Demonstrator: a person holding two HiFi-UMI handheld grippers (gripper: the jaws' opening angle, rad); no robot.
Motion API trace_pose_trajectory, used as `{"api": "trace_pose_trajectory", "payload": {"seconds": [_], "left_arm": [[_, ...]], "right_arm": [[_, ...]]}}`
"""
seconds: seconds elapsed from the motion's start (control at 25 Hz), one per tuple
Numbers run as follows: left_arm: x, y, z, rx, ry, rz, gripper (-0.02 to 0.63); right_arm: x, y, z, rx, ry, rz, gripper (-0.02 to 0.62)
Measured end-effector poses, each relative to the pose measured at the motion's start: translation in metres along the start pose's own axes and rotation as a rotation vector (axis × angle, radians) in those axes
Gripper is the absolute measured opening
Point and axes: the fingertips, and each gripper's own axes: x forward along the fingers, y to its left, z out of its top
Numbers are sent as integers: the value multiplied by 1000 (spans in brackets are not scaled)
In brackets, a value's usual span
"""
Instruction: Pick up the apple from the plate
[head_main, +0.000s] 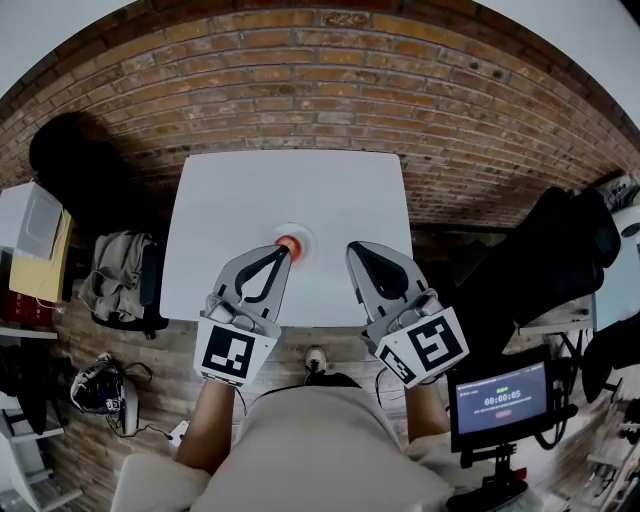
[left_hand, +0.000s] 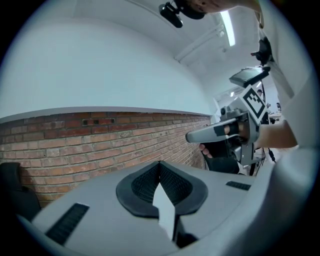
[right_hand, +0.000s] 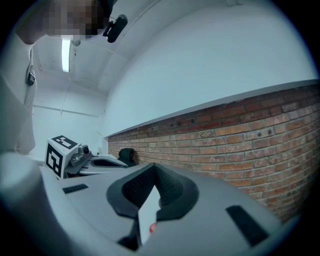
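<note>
1. At the near middle of the white surface, the apple sits on a small plate, not yet lifted.
2. The left gripper points roughly level, its tip just beside the apple's near left. Its jaws are together with nothing between them.
3. The right gripper is near the apple's right but apart from it. Its jaws are also together and empty.
4. Both are held side by side over the near edge, flanking the plate, probably as an approach stance. One gripper's jaws must part before it can take the apple.
</note>
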Motion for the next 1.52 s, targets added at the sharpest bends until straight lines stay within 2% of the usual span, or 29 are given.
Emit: {"api": "trace_pose_trajectory", "payload": {"seconds": [0.32,0.48,0.64,0.88,1.12,1.52], "left_arm": [[18,5,-6,-3,32,24,3],[14,3,-7,6,37,30,3],[-3,3,-7,32,32,29,3],[-9,6,-18,36,62,22,3],[-10,19,-23,37,76,67,3],[4,33,-35,100,93,-57,5]], "right_arm": [[12,-19,-5,11,15,31,0],[8,-15,-9,8,25,43,0],[3,0,-12,9,28,39,0],[-2,1,-20,22,44,25,0],[-7,-5,-29,41,68,-1,0],[17,-9,-40,71,94,-64,0]]}}
